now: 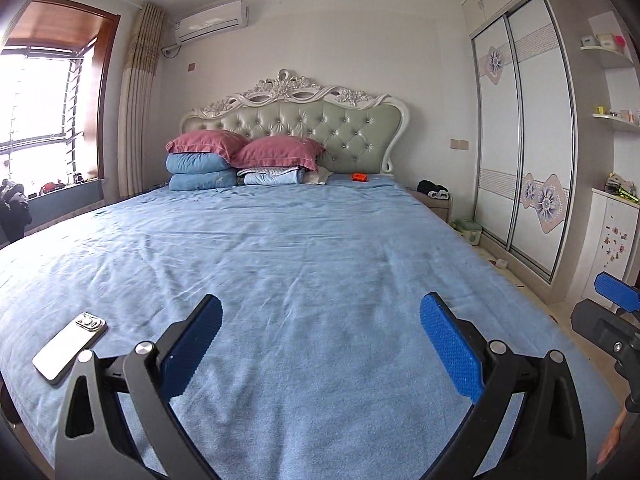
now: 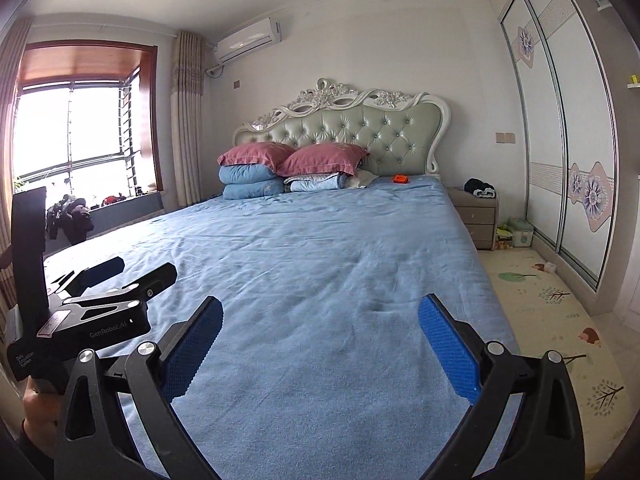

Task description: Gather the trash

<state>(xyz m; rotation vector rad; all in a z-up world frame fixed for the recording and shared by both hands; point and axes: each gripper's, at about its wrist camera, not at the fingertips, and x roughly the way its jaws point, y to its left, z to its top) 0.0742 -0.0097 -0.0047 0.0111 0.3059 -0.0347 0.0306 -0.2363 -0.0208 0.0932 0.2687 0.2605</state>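
So, going left to right across the bedroom: bright window (image 1: 36, 112) with a dark jacket (image 2: 70, 216) slumped on the sill, then the curtain (image 1: 138, 104) and the air conditioner (image 1: 212, 20) up on the wall; a phone (image 1: 70, 347) lies face down on the blue bedsheet (image 1: 300, 248) near the foot, just left of the left gripper (image 1: 320, 320); that gripper hangs over the sheet with its jaws wide and nothing between them; at the head of the bed, two pink pillows (image 1: 244, 148) sit on folded blue quilts (image 1: 200, 172) against the tufted headboard (image 1: 296, 128); a small orange thing (image 1: 359, 177) lies on the sheet right of the pillows, well apart from both grippers, can't tell what it is exactly; the right gripper (image 2: 320, 320) is also spread wide and empty over the bed; further right, a nightstand (image 2: 478, 212) with dark clothes on it, a play mat (image 2: 560, 320) on the floor with small scraps (image 1: 500, 264) near the wardrobe (image 1: 524, 128).
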